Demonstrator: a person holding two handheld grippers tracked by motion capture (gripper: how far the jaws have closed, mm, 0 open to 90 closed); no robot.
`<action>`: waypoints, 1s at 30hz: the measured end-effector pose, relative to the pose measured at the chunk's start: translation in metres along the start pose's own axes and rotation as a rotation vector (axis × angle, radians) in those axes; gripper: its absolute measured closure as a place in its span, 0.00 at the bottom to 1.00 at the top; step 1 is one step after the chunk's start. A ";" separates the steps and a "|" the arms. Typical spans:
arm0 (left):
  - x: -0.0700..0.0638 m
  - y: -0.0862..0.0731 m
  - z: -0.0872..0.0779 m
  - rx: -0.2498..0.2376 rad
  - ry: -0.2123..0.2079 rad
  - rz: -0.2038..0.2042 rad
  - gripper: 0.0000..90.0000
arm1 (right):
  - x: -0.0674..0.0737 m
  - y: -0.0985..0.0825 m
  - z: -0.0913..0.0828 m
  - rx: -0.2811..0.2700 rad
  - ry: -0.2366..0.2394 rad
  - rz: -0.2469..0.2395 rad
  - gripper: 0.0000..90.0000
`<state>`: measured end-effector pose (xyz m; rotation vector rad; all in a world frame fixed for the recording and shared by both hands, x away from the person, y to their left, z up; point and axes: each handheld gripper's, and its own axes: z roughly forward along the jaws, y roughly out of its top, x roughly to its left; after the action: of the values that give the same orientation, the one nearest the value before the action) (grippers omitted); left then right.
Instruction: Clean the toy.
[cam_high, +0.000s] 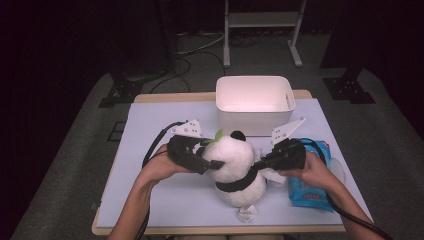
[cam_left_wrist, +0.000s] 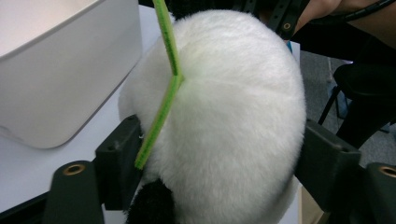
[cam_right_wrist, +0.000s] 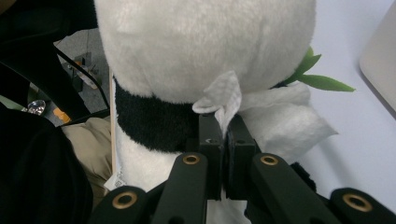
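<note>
The plush panda (cam_high: 235, 170) sits upright near the front edge of the tabletop (cam_high: 165, 200), about midway along it, with the white storage bin (cam_high: 254, 102) behind it at the back edge. The left gripper (cam_high: 216, 164) is at the panda's head, and in the left gripper view the jaws stand on either side of the white fur (cam_left_wrist: 233, 116), right up against it; whether the pads actually press in I cannot tell. A green felt leaf (cam_left_wrist: 164, 88) lies across the head. The right gripper (cam_high: 258, 165) comes in from the other side, its jaws clamped tight on a white wet wipe (cam_right_wrist: 261, 112) held against the panda at its black band (cam_right_wrist: 149, 121). A blue wipe packet (cam_high: 310, 187) lies under the right hand (cam_high: 315, 172), toward the front right corner.
</note>
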<state>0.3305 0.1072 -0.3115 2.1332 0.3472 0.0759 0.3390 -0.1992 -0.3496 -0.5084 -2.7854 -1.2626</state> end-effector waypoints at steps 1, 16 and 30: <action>0.000 0.000 0.001 -0.002 -0.003 -0.003 0.22 | 0.000 -0.001 0.000 -0.002 0.002 0.000 0.97; 0.003 -0.014 0.013 -0.015 -0.054 -0.050 0.11 | -0.002 -0.014 -0.003 0.008 -0.014 0.022 0.97; 0.003 -0.032 0.041 -0.030 -0.104 -0.076 0.13 | -0.005 -0.030 -0.006 0.007 -0.020 0.055 0.97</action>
<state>0.3341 0.0912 -0.3606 2.0827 0.3637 -0.0728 0.3341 -0.2231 -0.3682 -0.5963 -2.7701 -1.2426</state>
